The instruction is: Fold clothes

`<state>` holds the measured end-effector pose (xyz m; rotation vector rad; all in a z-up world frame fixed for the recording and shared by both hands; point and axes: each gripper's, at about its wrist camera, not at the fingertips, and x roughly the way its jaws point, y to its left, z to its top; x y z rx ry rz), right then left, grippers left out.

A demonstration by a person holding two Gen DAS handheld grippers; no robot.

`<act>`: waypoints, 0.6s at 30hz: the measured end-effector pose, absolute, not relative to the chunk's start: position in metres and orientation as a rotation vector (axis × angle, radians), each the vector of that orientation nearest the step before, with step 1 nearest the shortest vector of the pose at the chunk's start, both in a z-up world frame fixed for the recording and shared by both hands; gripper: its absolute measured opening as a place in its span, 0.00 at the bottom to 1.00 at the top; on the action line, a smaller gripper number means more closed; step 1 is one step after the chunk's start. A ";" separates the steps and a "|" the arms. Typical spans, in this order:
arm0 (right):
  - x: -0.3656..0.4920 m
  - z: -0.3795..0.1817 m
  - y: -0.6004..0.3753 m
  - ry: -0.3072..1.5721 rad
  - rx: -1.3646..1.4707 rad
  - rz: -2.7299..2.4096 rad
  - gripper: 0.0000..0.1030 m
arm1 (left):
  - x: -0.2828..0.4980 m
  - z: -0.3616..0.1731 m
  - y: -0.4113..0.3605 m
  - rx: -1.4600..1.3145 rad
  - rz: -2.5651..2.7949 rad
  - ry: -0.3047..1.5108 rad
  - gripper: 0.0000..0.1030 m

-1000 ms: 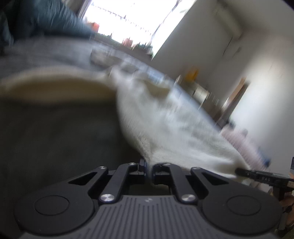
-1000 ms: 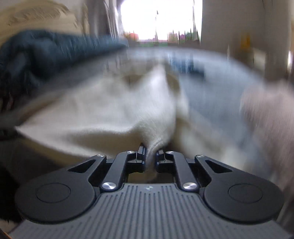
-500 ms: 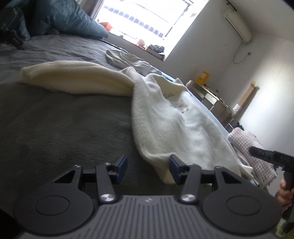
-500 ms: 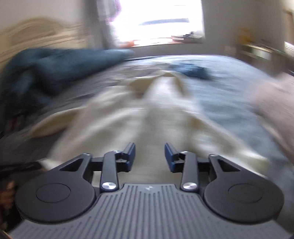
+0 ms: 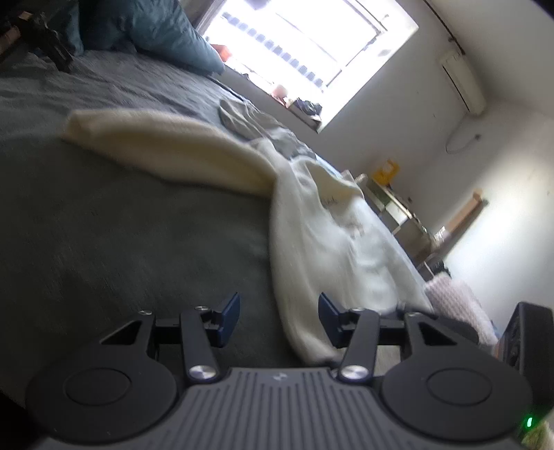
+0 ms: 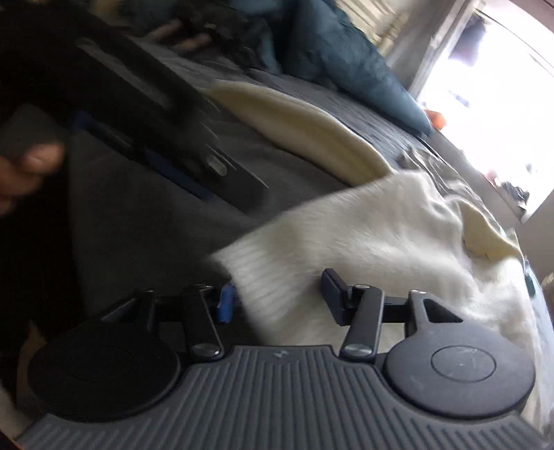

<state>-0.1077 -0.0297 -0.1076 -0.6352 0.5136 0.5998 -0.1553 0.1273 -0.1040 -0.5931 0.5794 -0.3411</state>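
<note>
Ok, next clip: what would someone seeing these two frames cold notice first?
A cream sweater sprawls across the dark grey bed, one sleeve stretched out toward the teal pillow. The bright window glares behind it. Up close, the left gripper is opening beside the sweater's edge, and the right gripper is closing with the ribbed hem between its jaws, pads not yet pressing.

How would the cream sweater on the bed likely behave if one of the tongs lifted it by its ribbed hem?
The cream sweater would probably droop and trail, since it already lies in soft folds on the grey bedspread. Its fuzzy ribbed knit looks grippy rather than slippery. The outstretched sleeve would likely drag behind.
</note>
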 end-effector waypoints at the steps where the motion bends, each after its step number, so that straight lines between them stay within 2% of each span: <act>1: -0.100 -0.102 -0.036 0.538 -0.569 0.582 0.15 | -0.151 -0.102 0.131 -0.600 -0.333 0.571 0.54; 2: -0.094 -0.096 -0.043 0.551 -0.502 0.558 0.09 | -0.144 -0.101 0.134 -0.606 -0.323 0.561 0.58; 9: -0.071 -0.046 -0.120 0.485 -0.152 0.341 0.07 | -0.061 -0.091 0.144 -0.642 -0.126 0.488 0.87; 14: -0.061 -0.027 -0.180 0.446 0.023 0.237 0.07 | 0.003 -0.097 0.140 -0.765 -0.049 0.597 0.86; 18: -0.055 -0.029 -0.224 0.439 0.142 0.196 0.07 | 0.027 -0.102 0.137 -0.866 0.025 0.558 0.86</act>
